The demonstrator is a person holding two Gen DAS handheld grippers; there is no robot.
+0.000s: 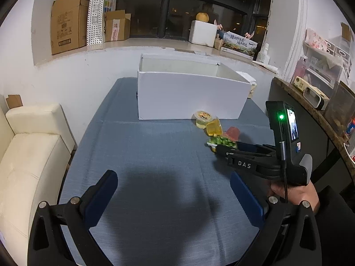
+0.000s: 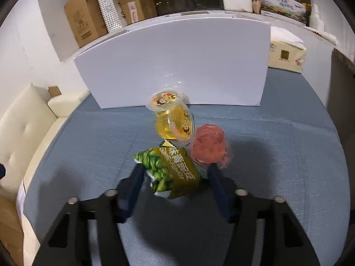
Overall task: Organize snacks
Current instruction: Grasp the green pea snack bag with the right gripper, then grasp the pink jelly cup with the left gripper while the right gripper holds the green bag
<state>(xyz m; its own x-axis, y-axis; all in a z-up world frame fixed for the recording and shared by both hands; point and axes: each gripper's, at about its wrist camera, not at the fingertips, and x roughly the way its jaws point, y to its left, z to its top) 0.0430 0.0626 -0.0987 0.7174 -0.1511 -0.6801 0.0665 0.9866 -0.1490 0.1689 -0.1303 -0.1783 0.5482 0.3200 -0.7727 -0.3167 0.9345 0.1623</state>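
A white open box point(image 1: 188, 93) stands on the blue tablecloth point(image 1: 155, 155); it also shows in the right wrist view point(image 2: 173, 66). In front of it lie two yellow jelly cups point(image 2: 173, 119), a pink jelly cup point(image 2: 208, 148) and a green snack packet point(image 2: 170, 170). My right gripper point(image 2: 175, 168) is open with its fingers on either side of the green packet, which lies between them on the cloth. In the left wrist view the right gripper point(image 1: 224, 148) reaches the packet point(image 1: 221, 141). My left gripper point(image 1: 173, 179) is open and empty above bare cloth.
A cream sofa point(image 1: 26, 155) stands left of the table. A tissue pack point(image 2: 286, 53) sits right of the box. Cardboard boxes point(image 1: 68, 22) line the window sill behind. A dark shelf with clutter point(image 1: 310, 93) is at the right.
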